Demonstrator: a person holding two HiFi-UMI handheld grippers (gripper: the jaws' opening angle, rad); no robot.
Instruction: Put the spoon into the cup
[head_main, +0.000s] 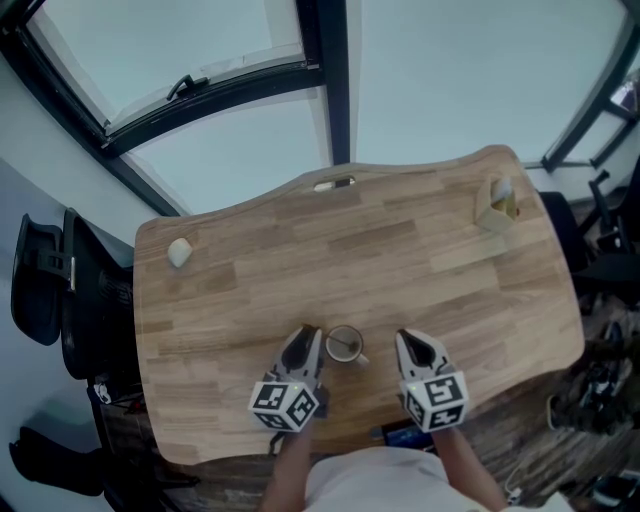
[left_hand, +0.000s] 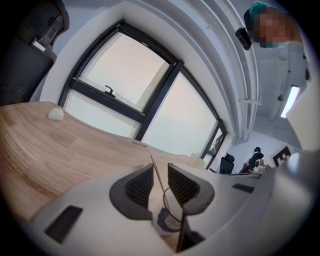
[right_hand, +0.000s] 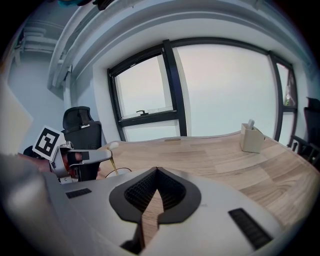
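1. The spoon (right_hand: 113, 166) is seen hanging close to upright. Its thin gold-ish handle is up top and its lower end is dipped inside the rim of the cup (head_main: 345, 345).
2. The cup is sat on the wooden table (head_main: 420, 260) near the front edge, with a gripper just beside it on each side.
3. Left gripper (head_main: 306, 335): the jaws are drawn nearly together and the spoon handle is pinched between the ribbed pads, near its upper end.
4. Right gripper (head_main: 405, 338): the jaws are brought together at the tips and nothing is held. It's just parked to the right of the cup.
5. Handling-wise, the spoon would be guessed as light, stiff and skinny, and probably slick if it's metal. It could easily be swung or pivoted in the pads if squeezed loosely, so the upper handle looks like the right place for it to be held.
6. The cup looks small and light. It could be tipped if the spoon gets dragged sideways against the rim.
7. Whether the bottom of the cup has been touched can't be told.
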